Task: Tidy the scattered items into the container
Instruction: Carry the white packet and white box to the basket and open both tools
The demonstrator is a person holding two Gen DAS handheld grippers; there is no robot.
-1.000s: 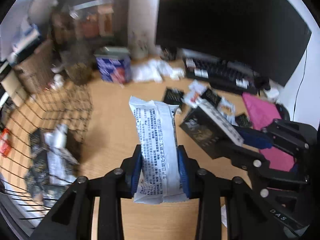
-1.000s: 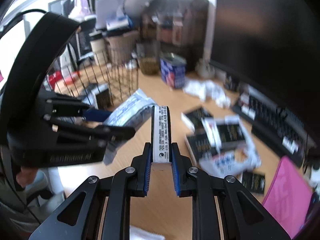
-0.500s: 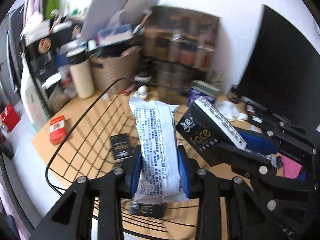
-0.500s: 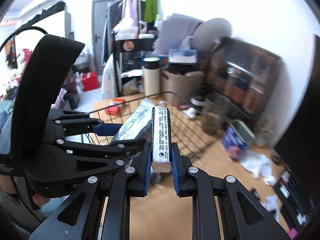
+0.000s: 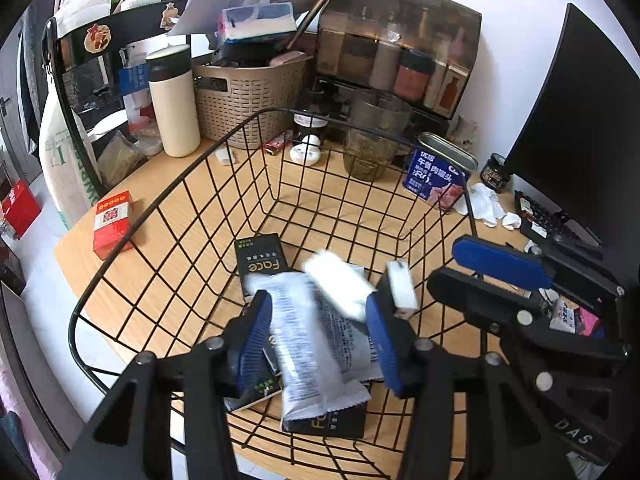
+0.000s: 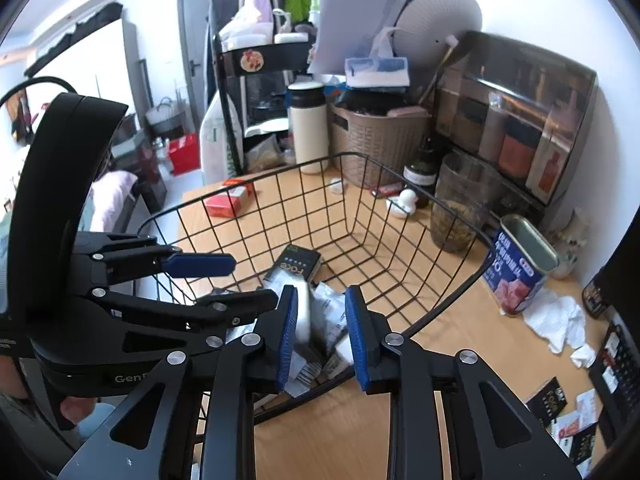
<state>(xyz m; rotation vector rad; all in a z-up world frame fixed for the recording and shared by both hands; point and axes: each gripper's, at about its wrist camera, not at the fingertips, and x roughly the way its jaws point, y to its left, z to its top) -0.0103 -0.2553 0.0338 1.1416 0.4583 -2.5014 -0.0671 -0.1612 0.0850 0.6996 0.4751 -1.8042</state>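
Note:
A black wire basket [image 5: 280,109] sits on the wooden desk, and both grippers hang over it. My left gripper [image 5: 320,340] is opening. The white printed packet [image 5: 316,344] lies loose between its blue pads, blurred, dropping onto the black Face boxes [image 5: 260,260] on the basket floor. My right gripper [image 6: 322,332] is opening too. Its black box with a white edge [image 6: 304,314] falls as a blur, free of the pads, and appears as a white streak [image 5: 340,286] in the left wrist view. There the right gripper [image 5: 444,264] reaches in from the right.
Behind the basket stand a glass jar [image 5: 372,140], a blue meat tin [image 5: 436,180], a woven bin [image 5: 248,96] and a cream flask [image 5: 172,100]. A red box [image 5: 112,220] lies left of it. Crumpled tissues [image 6: 560,320] and loose sachets [image 6: 560,412] lie by the monitor [image 5: 580,140].
Both grippers swung from over the desk to above the basket. The left jaws then let go of the white packet and the right jaws let go of the box, which both drop in.

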